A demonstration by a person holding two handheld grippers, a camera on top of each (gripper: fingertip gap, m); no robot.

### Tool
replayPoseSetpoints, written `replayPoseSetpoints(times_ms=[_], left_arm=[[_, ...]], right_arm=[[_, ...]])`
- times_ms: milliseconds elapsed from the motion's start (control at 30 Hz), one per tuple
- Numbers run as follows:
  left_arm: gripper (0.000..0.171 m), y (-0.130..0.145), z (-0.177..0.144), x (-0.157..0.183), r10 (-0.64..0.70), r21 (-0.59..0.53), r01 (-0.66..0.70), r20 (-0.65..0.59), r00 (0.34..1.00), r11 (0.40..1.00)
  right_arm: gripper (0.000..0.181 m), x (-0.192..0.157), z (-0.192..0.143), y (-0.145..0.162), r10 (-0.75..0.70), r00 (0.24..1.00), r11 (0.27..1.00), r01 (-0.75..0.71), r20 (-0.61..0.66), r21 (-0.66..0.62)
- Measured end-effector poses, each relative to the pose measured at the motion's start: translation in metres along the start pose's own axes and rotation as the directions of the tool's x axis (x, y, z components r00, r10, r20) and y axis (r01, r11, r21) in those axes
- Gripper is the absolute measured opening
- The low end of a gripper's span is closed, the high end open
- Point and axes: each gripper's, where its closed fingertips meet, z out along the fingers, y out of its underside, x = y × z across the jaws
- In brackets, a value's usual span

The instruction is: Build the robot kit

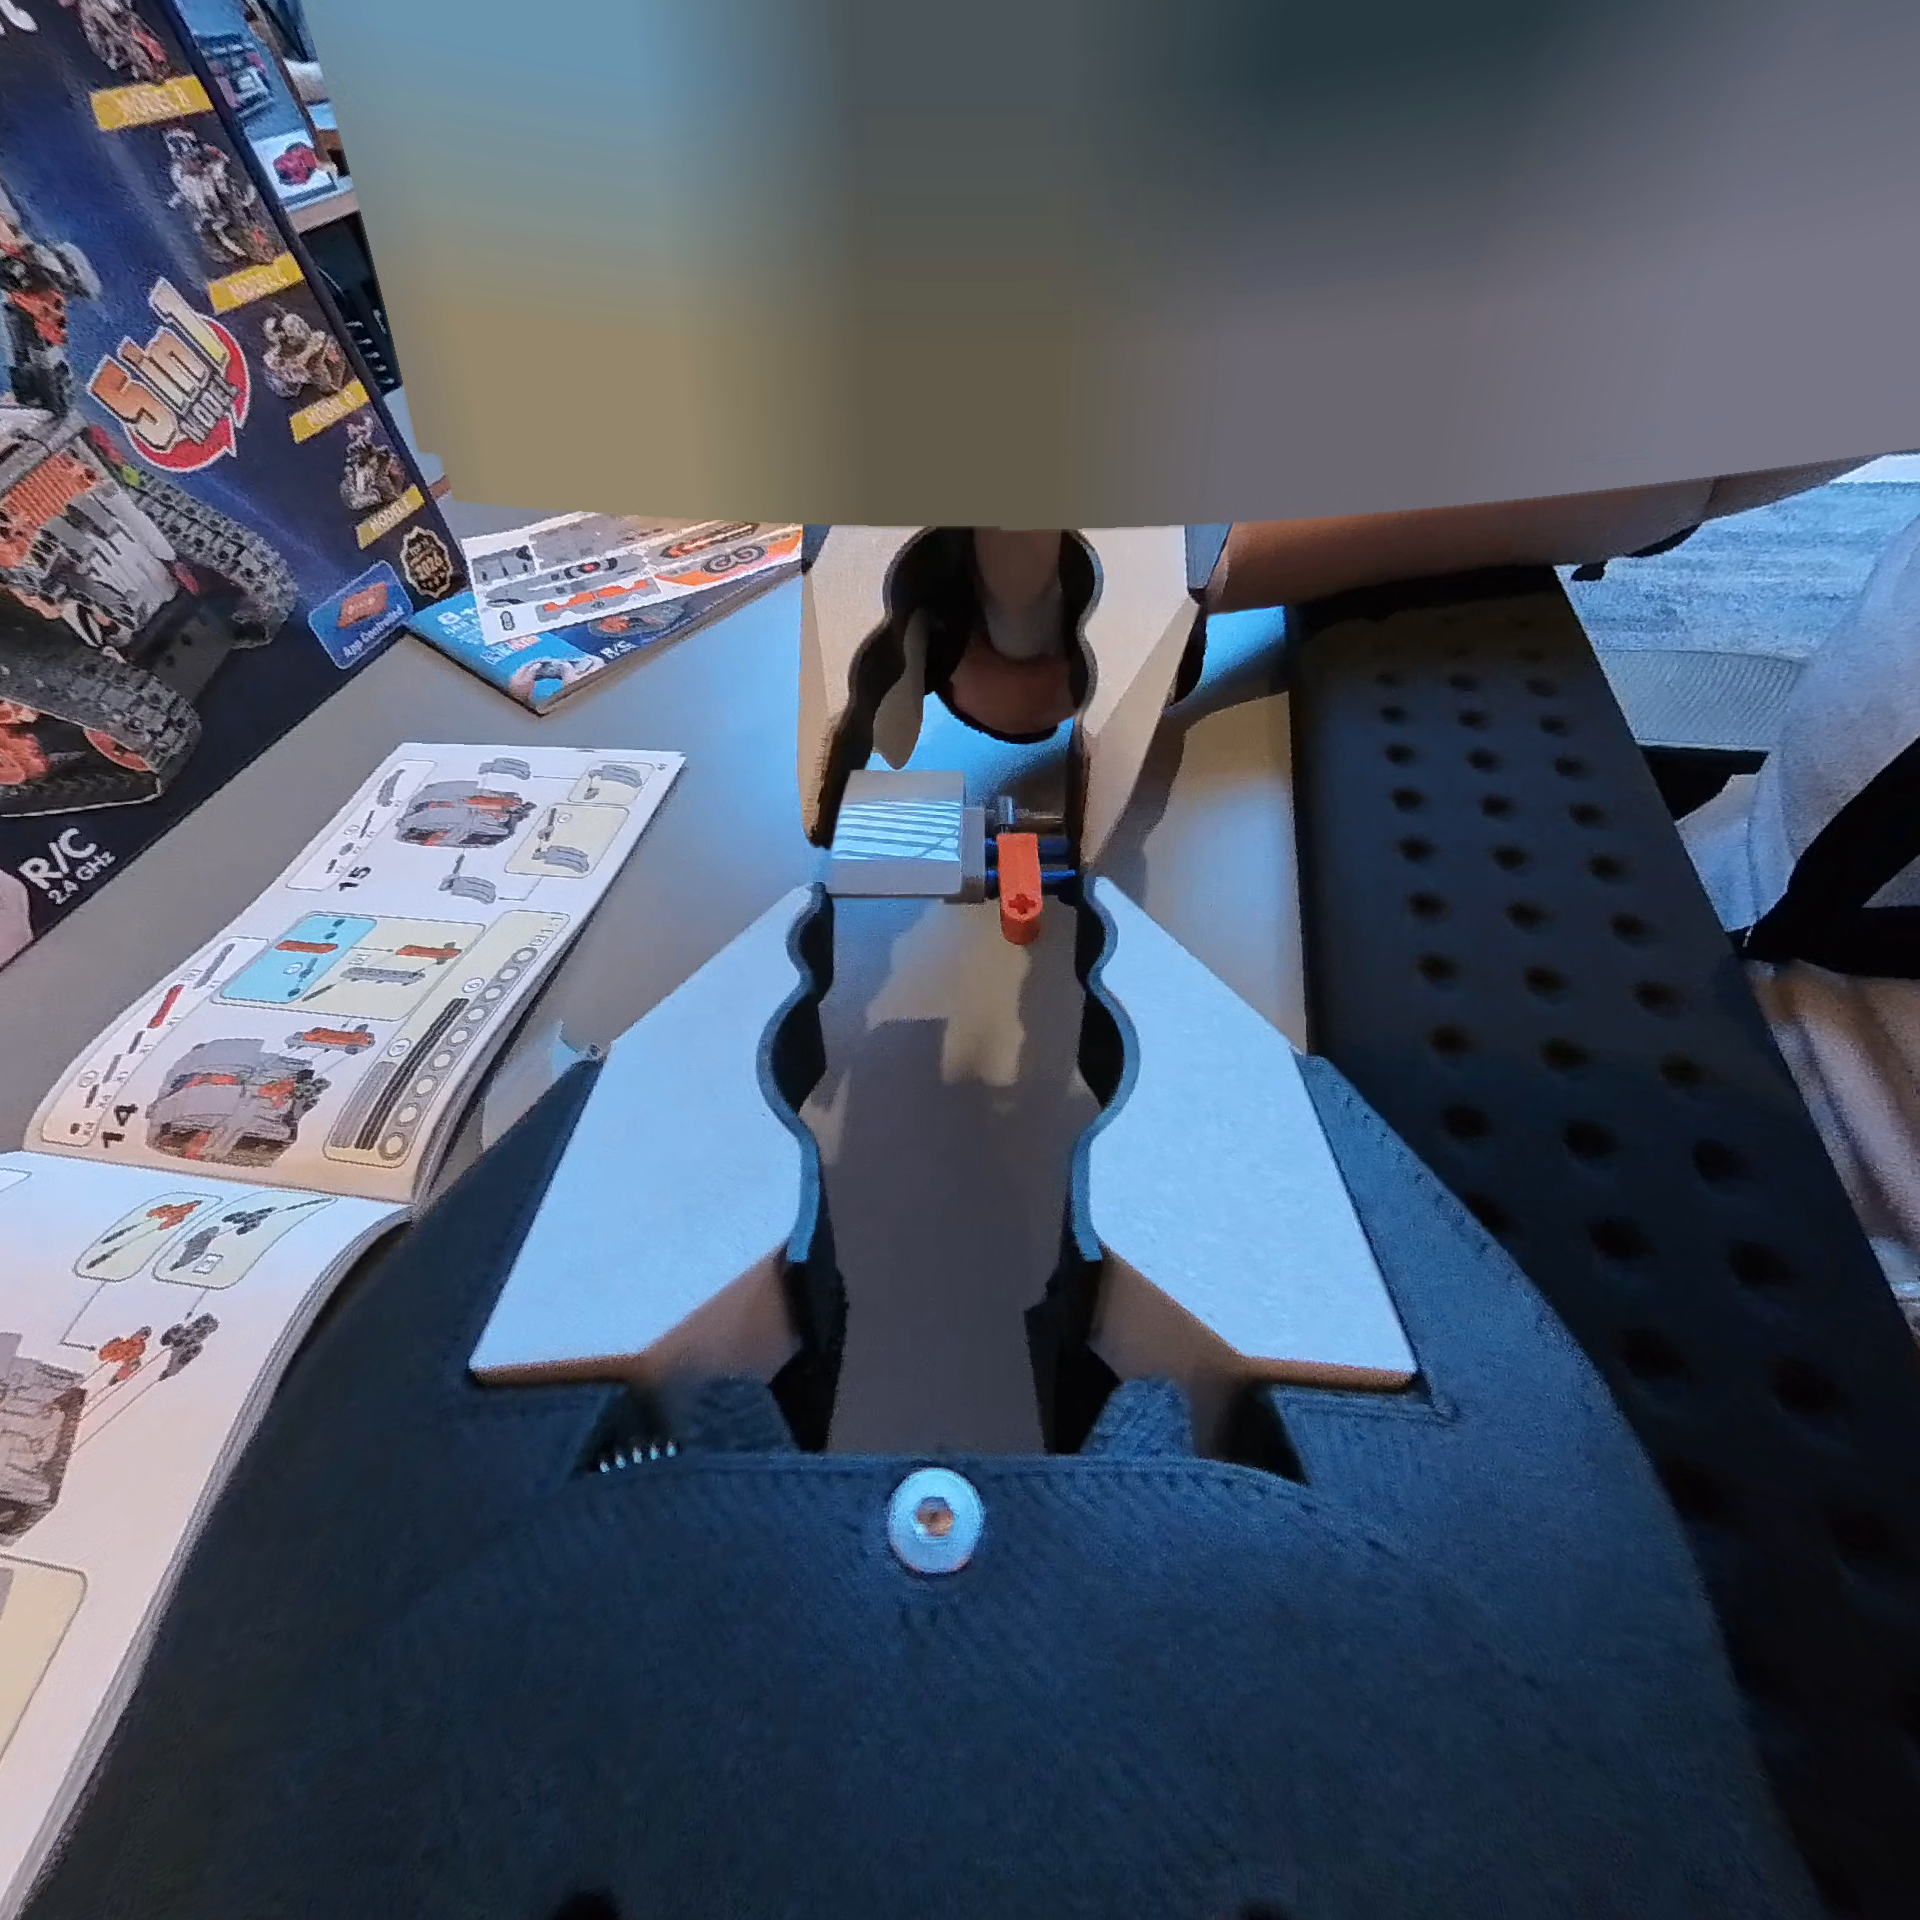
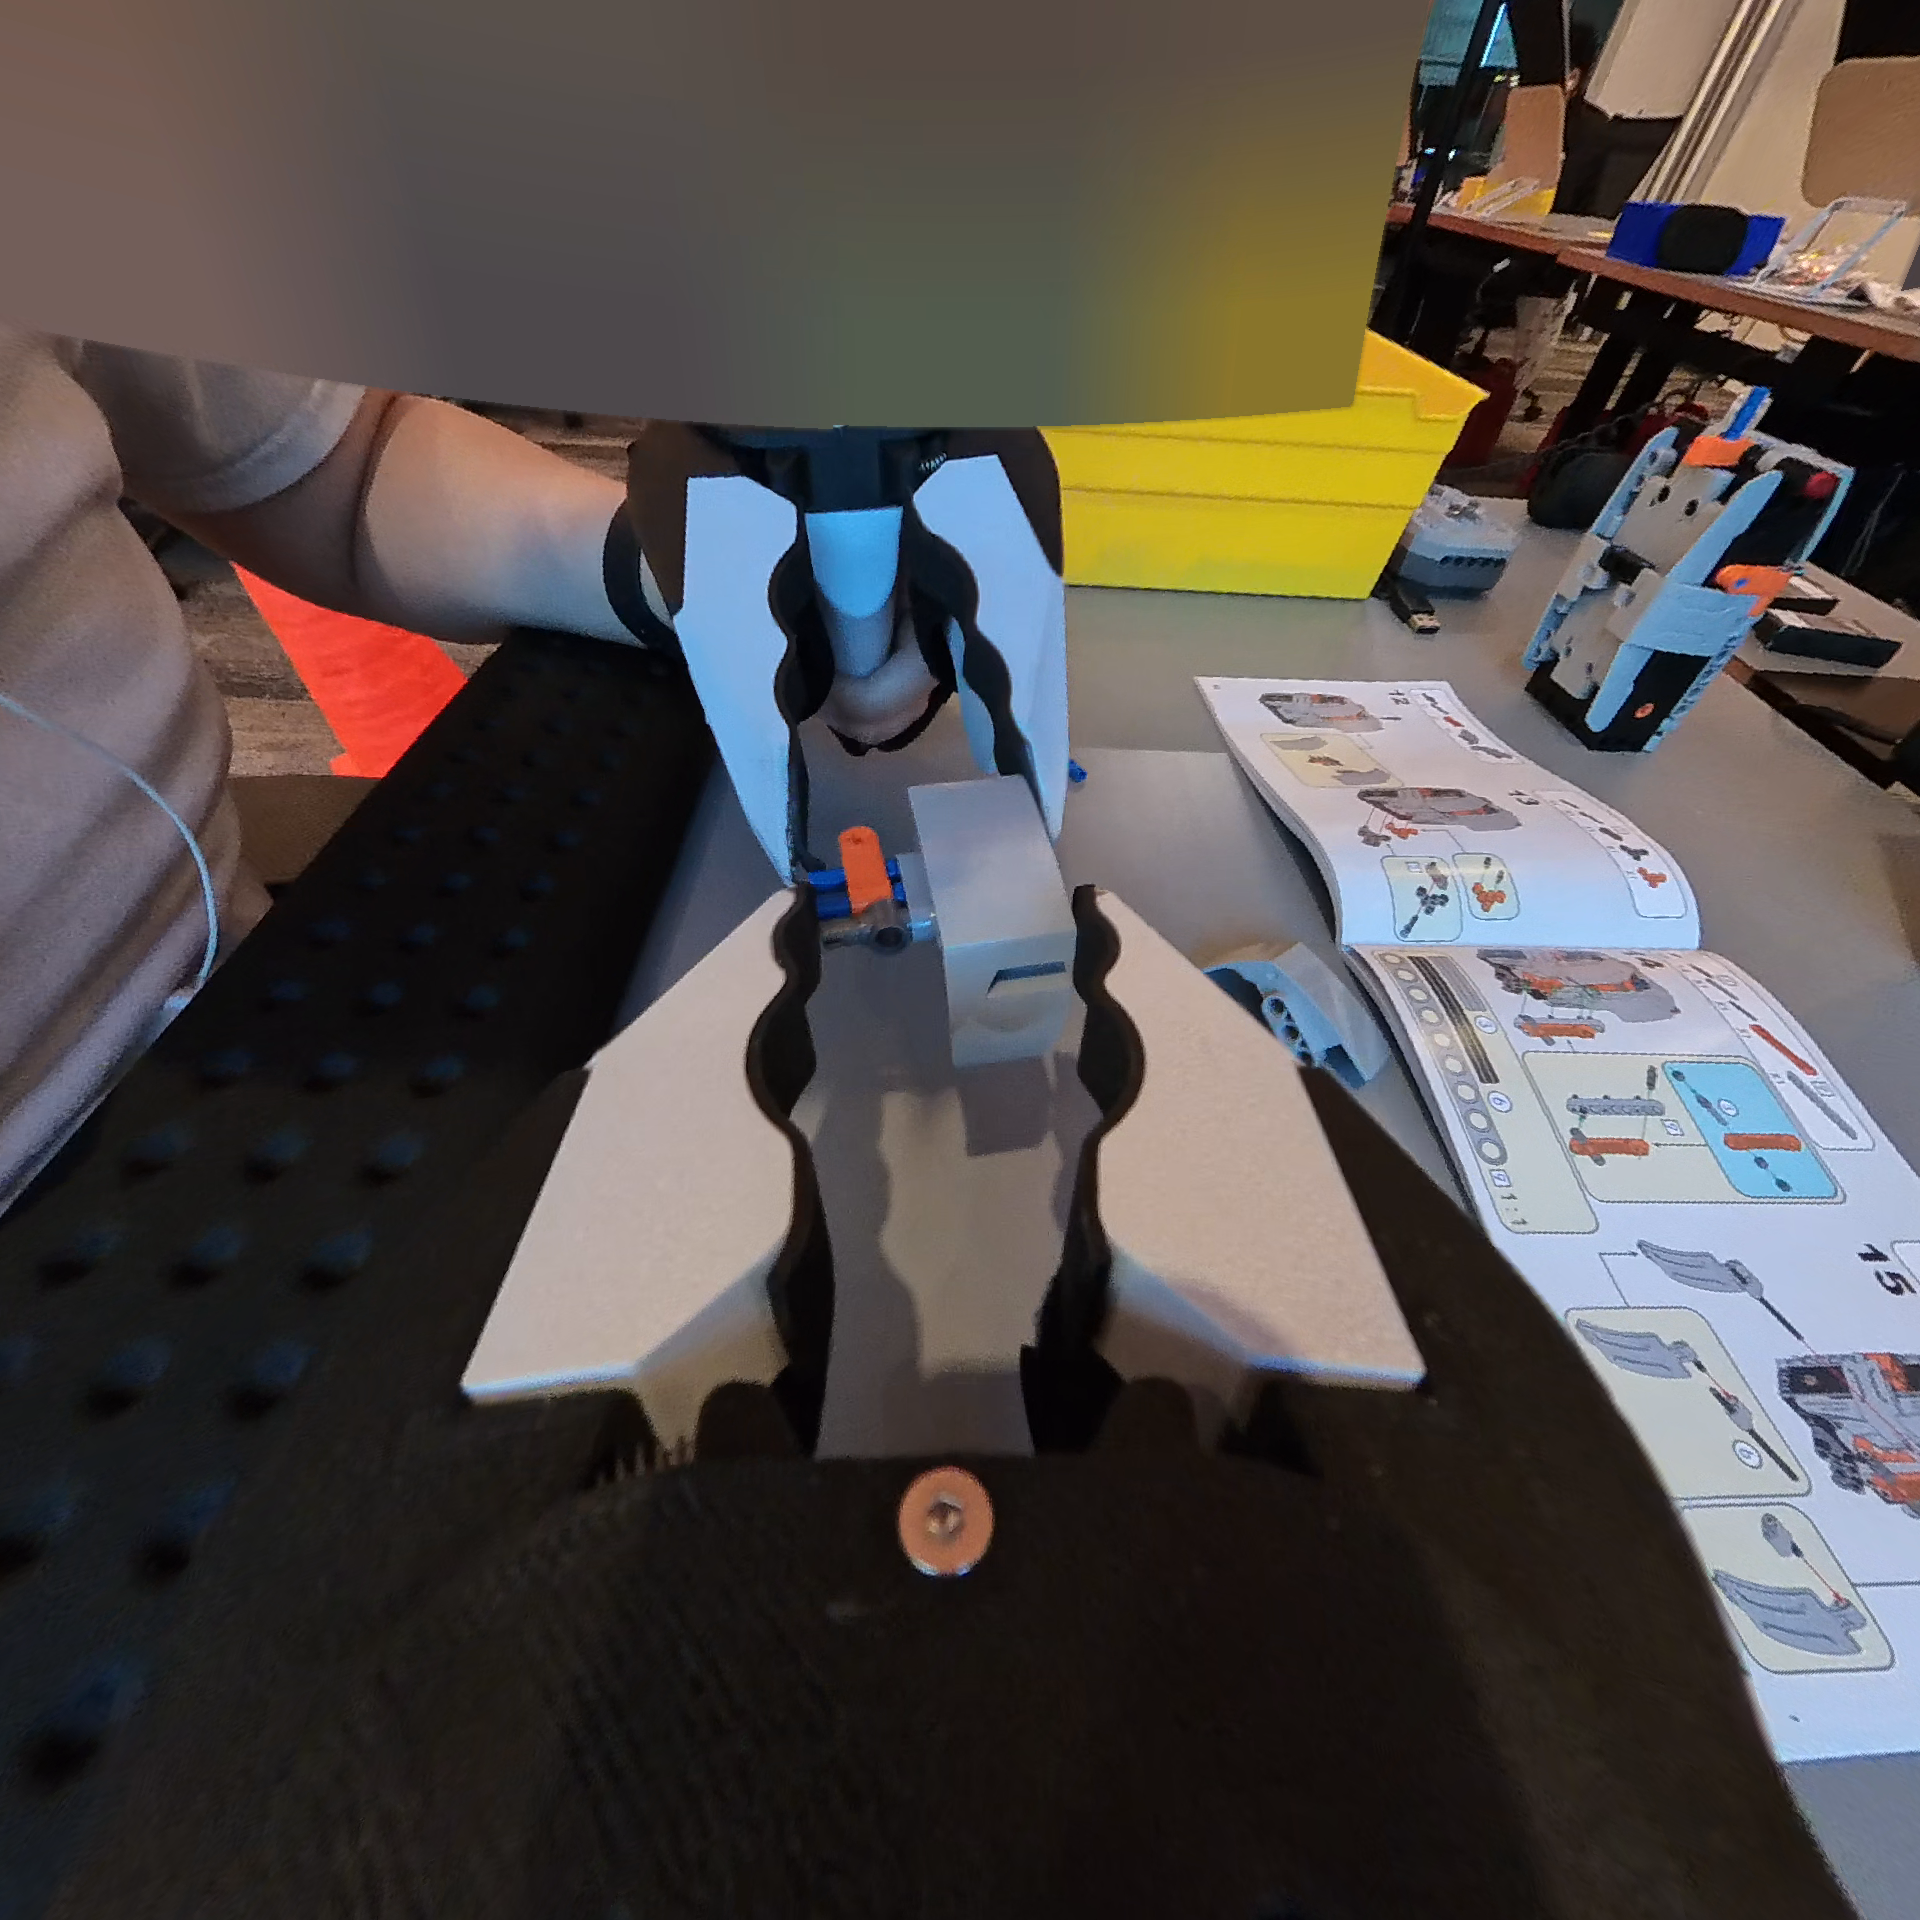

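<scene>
Where the two tips meet, the left gripper [image 1: 951,899] and right gripper [image 2: 940,904], each clamped on one grey motor block [image 2: 992,925] with an orange pin [image 1: 1018,883], face each other above the tabletop [image 1: 312,727]; one open booklet [image 2: 1621,1143], one black perforated board [image 1: 1538,987], one yellow bin [image 2: 1247,499] surround them.

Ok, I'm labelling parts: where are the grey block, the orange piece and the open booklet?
grey block [image 2: 992,925], right wrist view, its broad side face.
orange piece [image 1: 1020,871], left wrist view, mid-length.
open booklet [image 2: 1621,1132], right wrist view, near page.
</scene>
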Motion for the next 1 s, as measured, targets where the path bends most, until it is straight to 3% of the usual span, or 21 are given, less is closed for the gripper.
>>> replayPoseSetpoints(times_ms=[400,467,533,700,1000], left_arm=[[0.047,-0.005,-0.003,-0.002,0.017,0.028,-0.018,0.015,1.0,0.999],[0.039,-0.007,-0.006,-0.001,0.019,0.041,-0.019,0.001,1.0,0.999],[0.02,-0.008,-0.007,0.003,0.032,0.052,-0.031,-0.028,0.999,0.998],[0.042,-0.003,-0.003,-0.001,0.042,0.023,-0.043,0.016,0.999,0.999],[0.038,-0.011,-0.006,0.007,0.046,0.068,-0.043,-0.035,0.998,0.997]], right_arm=[[0.048,0.001,0.0,-0.006,-0.011,1.0,0.999,0.012,-0.018,0.034],[0.048,0.0,0.0,-0.007,-0.015,1.0,0.999,0.015,-0.01,0.041],[0.049,0.002,-0.001,-0.007,-0.001,1.0,0.999,0.002,-0.016,0.045],[0.048,0.002,-0.003,-0.01,0.01,1.0,0.998,-0.01,-0.006,0.064],[0.049,-0.01,-0.002,-0.01,-0.015,0.998,0.998,0.012,0.054,0.063]])
